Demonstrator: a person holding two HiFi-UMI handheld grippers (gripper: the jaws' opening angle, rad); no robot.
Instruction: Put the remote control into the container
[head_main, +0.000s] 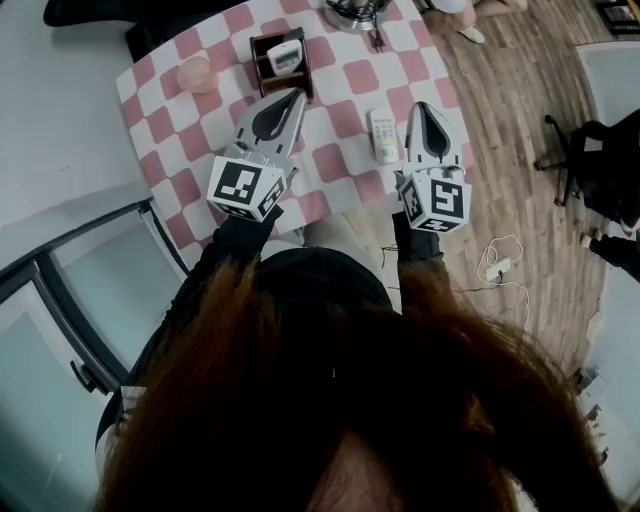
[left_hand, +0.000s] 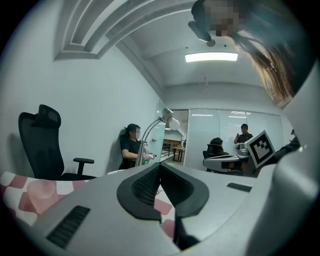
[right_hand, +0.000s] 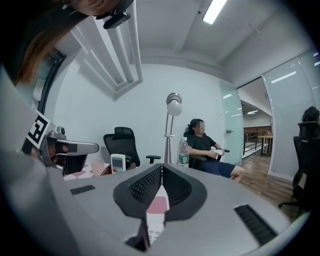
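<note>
Left gripper (head_main: 292, 96): clenched with nothing in it. In the left gripper view its jaws meet at the tips. It hangs over the checked table (head_main: 340, 165), on the near side of the container.
Right gripper (head_main: 425, 106): also clenched and empty, with jaws together in the right gripper view. It is over the table's right edge.
Remote control (head_main: 383, 135): lies flat on the pink and white cloth, outside the container. It is between the two grippers, just beside the right one and not touching it.
Container (head_main: 306, 76): a dark open box farther back on the table, beyond the left gripper's tip.
Second remote (head_main: 286, 57): white, stands upright inside the container.
Cup (head_main: 197, 73): pink, to the left of the container and apart from it.
Lamp base (head_main: 352, 12): at the far table edge.
</note>
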